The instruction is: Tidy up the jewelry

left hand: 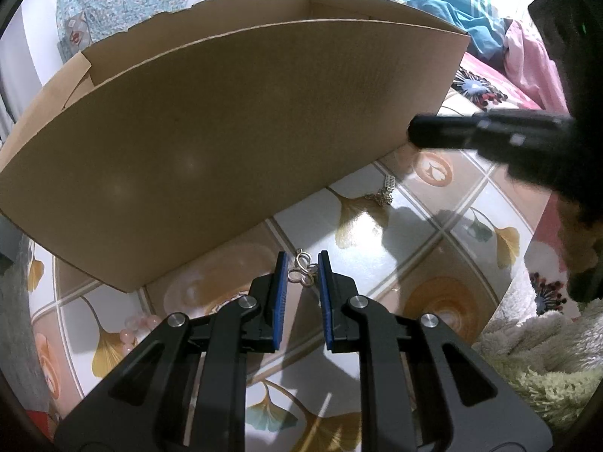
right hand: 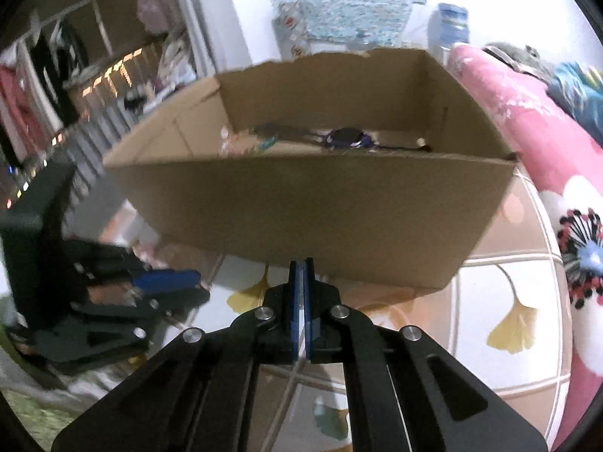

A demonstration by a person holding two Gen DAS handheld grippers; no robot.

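Note:
In the left wrist view my left gripper holds a small silver looped ornament between its blue pads, just above the patterned table. A silver chain lies on the table at the foot of the cardboard box. Above that chain hangs my right gripper, dark and blurred. Its own view shows the right gripper with its pads pressed together in front of the box. Whether the pale sliver between them is anything held, I cannot tell. Inside the box lie a dark purple piece and other small jewelry.
Pink beads lie on the table left of my left gripper. A pink flowered bedcover borders the table on the right. A shaggy pale rug lies at the lower right. The left gripper shows blurred at the left of the right wrist view.

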